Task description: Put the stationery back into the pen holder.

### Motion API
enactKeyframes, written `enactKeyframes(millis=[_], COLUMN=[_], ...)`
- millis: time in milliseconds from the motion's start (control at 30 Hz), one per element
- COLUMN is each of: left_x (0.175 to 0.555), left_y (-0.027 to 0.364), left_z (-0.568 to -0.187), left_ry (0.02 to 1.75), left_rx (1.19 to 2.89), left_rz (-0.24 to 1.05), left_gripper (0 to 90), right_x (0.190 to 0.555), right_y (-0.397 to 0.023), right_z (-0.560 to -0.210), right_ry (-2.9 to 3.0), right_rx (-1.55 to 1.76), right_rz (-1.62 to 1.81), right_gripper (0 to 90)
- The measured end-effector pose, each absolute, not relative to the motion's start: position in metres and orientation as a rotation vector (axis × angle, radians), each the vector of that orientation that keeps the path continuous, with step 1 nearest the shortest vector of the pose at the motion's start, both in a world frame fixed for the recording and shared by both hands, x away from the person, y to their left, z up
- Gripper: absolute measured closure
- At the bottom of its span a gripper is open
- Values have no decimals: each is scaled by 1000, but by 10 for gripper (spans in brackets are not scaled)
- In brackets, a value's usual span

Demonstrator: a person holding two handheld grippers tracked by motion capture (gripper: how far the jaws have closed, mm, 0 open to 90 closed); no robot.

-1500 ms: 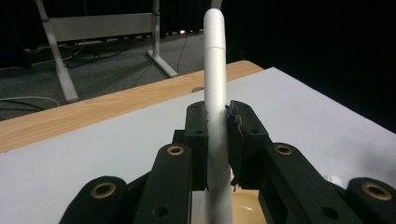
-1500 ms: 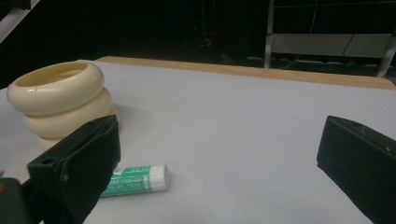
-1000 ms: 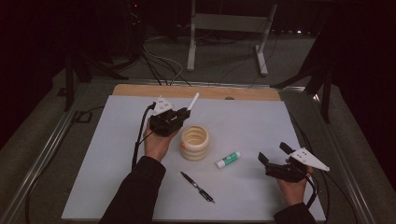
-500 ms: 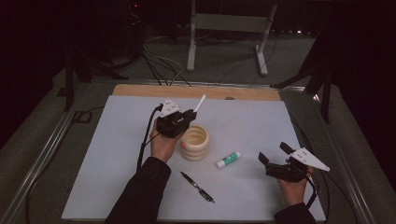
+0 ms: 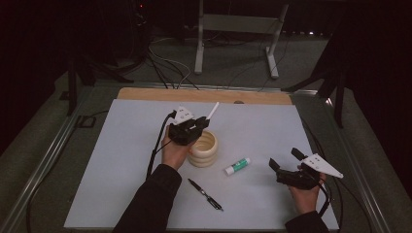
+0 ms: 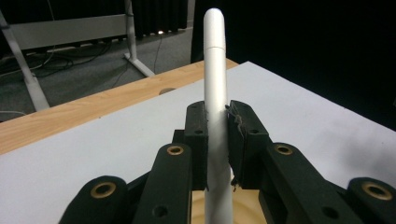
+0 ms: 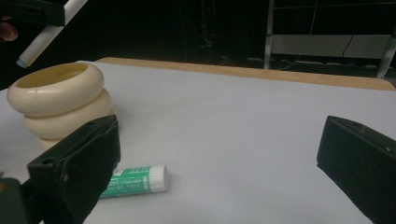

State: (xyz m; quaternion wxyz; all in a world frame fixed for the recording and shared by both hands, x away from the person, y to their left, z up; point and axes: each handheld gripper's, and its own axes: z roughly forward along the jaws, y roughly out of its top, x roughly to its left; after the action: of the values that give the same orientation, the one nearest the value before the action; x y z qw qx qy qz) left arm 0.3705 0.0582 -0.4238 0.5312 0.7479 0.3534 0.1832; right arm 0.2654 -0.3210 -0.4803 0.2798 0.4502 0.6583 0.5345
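Note:
My left gripper (image 5: 197, 127) is shut on a white pen (image 5: 212, 110), whose capped end points up and away. In the left gripper view the pads clamp the white pen (image 6: 215, 70) at mid-length. The gripper hovers over the left rim of a cream ringed holder (image 5: 204, 148), and the pen's lower end hangs just above that holder (image 7: 58, 100) in the right gripper view. My right gripper (image 5: 283, 156) rests open near the front right of the mat, nothing between its jaws. A green-and-white glue stick (image 5: 237, 166) lies between the holder and the right gripper.
A black pen (image 5: 205, 194) lies on the white mat (image 5: 121, 145) in front of the holder. A wooden table strip (image 5: 204, 95) borders the mat's far edge. Cables and a metal stand sit on the floor beyond.
My left hand has moved right and slightly down with the white pen, closer over the holder. The right gripper has stayed still.

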Motion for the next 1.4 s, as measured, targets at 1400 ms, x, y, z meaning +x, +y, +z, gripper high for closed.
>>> enactKeyframes(millis=[1400], left_x=[371], left_y=[51], left_z=[-457], left_ry=[859], left_rx=[1836], left_rz=[410], left_gripper=[790], right_x=[266], right_y=[-321], right_z=[-480], right_ry=[1769], right_rx=[1208], right_rz=[1432], right_gripper=[2])
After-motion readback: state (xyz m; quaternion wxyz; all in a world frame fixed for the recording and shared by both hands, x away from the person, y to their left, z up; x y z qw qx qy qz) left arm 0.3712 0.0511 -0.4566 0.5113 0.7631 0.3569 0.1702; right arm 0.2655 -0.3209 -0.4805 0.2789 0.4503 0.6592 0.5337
